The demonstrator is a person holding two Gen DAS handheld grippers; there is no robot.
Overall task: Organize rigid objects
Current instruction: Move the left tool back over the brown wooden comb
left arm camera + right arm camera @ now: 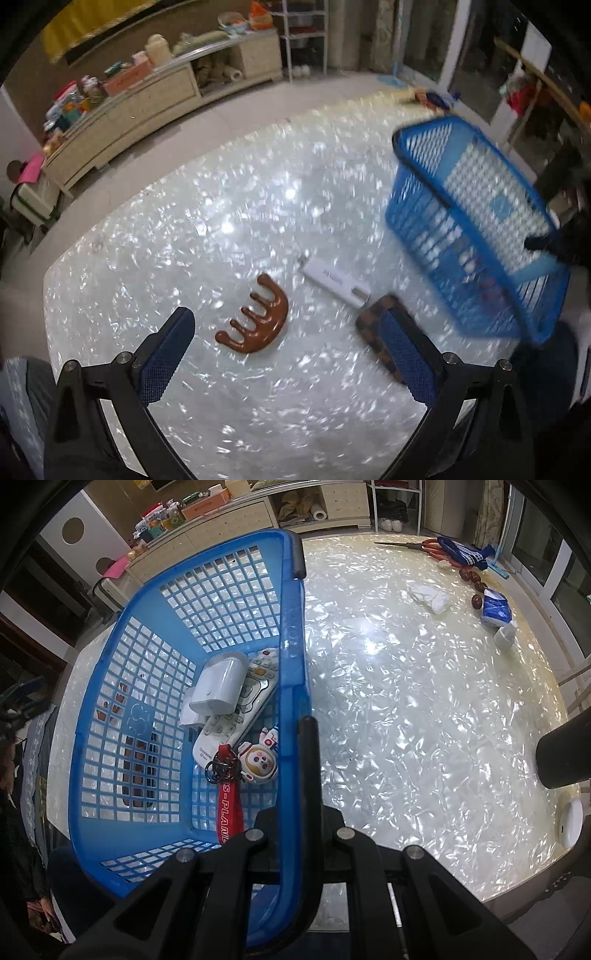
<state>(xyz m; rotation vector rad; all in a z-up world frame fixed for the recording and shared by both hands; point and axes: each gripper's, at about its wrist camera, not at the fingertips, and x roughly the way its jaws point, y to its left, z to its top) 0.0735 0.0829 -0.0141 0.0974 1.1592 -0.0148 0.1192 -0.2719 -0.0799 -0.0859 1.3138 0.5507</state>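
Right gripper (pixel 308 738): jaws clamped on the near rim of the blue basket (pixel 110 686), which sits tilted toward the tabletop's left edge. Inside the basket: white charger (pixel 221 686) lying on a white remote control (pixel 236 716), astronaut figure keychain (pixel 258 762) with red strap (pixel 229 805). Left gripper (pixel 288 354): jaws wide apart, nothing between the pads, hovering over the pearl-pattern tabletop (pixel 221 206) near its front edge. Brown wooden comb (pixel 256 319) lies below the gap; checkered brown case (pixel 380 332) partly behind the right finger; white USB stick (pixel 336 282) just beyond, beside the basket. Far right corner: scissors (pixel 413 545), tissue pack (pixel 496 609).
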